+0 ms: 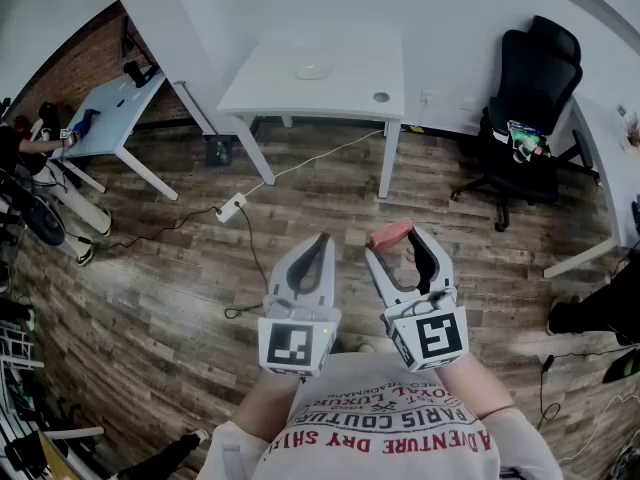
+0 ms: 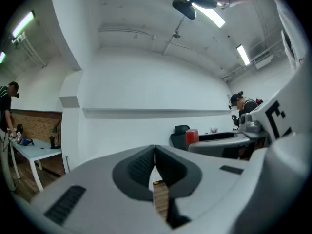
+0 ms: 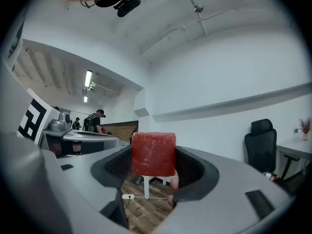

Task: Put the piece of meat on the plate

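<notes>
My right gripper (image 1: 393,240) is shut on the piece of meat (image 1: 390,234), a red block held level at its tips. In the right gripper view the meat (image 3: 153,154) fills the gap between the pads of the right gripper (image 3: 153,165). The left gripper (image 1: 322,240) is beside it, shut and empty; its jaws meet in the left gripper view (image 2: 155,151). That view also has the meat (image 2: 192,135) at the right. A pale plate (image 1: 312,70) lies on the white table (image 1: 350,93) far ahead, well apart from both grippers.
A small round object (image 1: 381,97) sits near the white table's front edge. A black office chair (image 1: 528,98) stands at the right. A light blue table (image 1: 115,113) is at the left. A cable and power strip (image 1: 231,208) lie on the wood floor.
</notes>
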Tool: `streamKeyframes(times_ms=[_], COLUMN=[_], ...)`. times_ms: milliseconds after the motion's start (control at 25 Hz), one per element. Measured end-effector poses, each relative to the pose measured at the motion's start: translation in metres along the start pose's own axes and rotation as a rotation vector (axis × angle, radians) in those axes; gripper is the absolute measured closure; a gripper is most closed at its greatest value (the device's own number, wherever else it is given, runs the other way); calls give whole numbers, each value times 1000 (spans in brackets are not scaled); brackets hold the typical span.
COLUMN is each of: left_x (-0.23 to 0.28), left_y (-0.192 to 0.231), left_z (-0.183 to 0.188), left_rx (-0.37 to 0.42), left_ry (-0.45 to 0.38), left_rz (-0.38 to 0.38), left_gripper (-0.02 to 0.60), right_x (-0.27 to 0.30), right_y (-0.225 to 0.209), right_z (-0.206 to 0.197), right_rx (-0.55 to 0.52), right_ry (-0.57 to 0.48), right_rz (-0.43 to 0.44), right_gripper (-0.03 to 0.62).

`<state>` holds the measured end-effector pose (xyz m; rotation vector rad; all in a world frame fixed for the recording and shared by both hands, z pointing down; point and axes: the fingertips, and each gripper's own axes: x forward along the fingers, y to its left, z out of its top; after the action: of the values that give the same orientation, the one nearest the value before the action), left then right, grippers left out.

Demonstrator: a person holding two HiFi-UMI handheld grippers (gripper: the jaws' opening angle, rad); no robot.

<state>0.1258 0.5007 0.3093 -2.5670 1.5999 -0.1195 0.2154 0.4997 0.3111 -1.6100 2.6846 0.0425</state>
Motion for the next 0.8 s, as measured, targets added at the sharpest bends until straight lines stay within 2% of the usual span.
streamKeyframes(times_ms=[200, 360, 800], left_x=[-3, -6, -12], left_y=[0, -2, 14], left_z=[0, 1, -25], left_rx=[-40, 3, -1], left_ry=[11, 21, 62], left_rz=[18, 55, 58], left_gripper=[574, 575, 574], right_x=[-2, -6, 9], right_y=[2, -2, 14], right_z=[-2, -2, -7], right_rx=[1, 8, 33], right_ry=[-10, -6, -22], right_rz=[13, 6, 73], right_gripper=[313, 313, 314])
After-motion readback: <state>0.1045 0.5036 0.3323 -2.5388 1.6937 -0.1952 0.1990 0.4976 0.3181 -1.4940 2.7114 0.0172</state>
